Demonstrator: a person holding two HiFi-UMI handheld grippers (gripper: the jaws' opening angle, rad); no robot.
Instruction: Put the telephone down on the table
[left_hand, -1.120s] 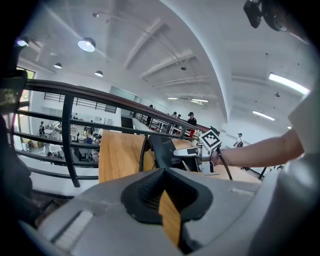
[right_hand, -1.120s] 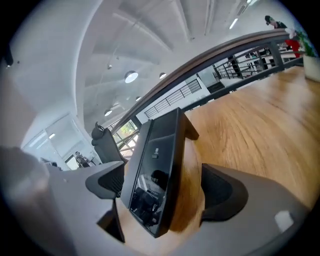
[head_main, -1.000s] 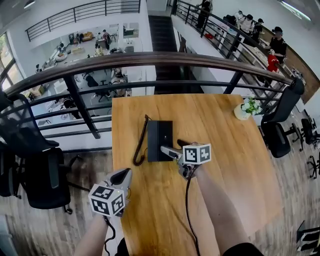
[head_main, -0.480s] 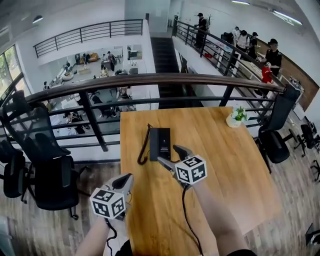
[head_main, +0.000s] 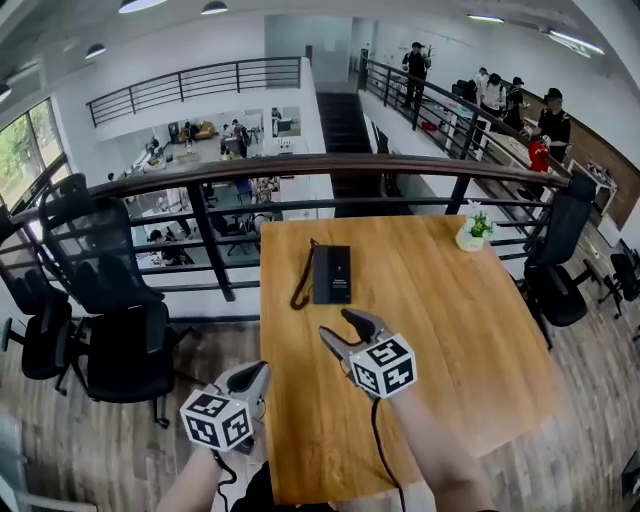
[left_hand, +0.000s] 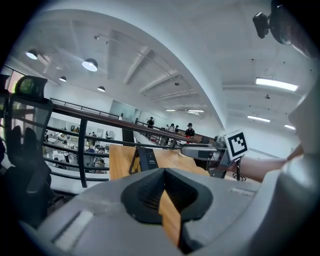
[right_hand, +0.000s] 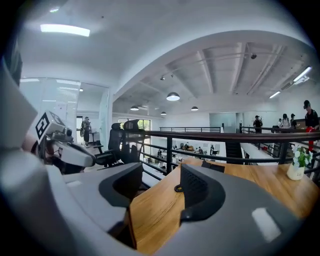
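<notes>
The telephone lies flat on the surface near its far left corner, with its cord beside it toward the left edge. The right tool hovers over the surface's middle, its jaws apart and closing on nothing. The left tool hangs at the left edge, jaws together and empty.

The black telephone lies flat on the wooden table, cord along its left.
</notes>
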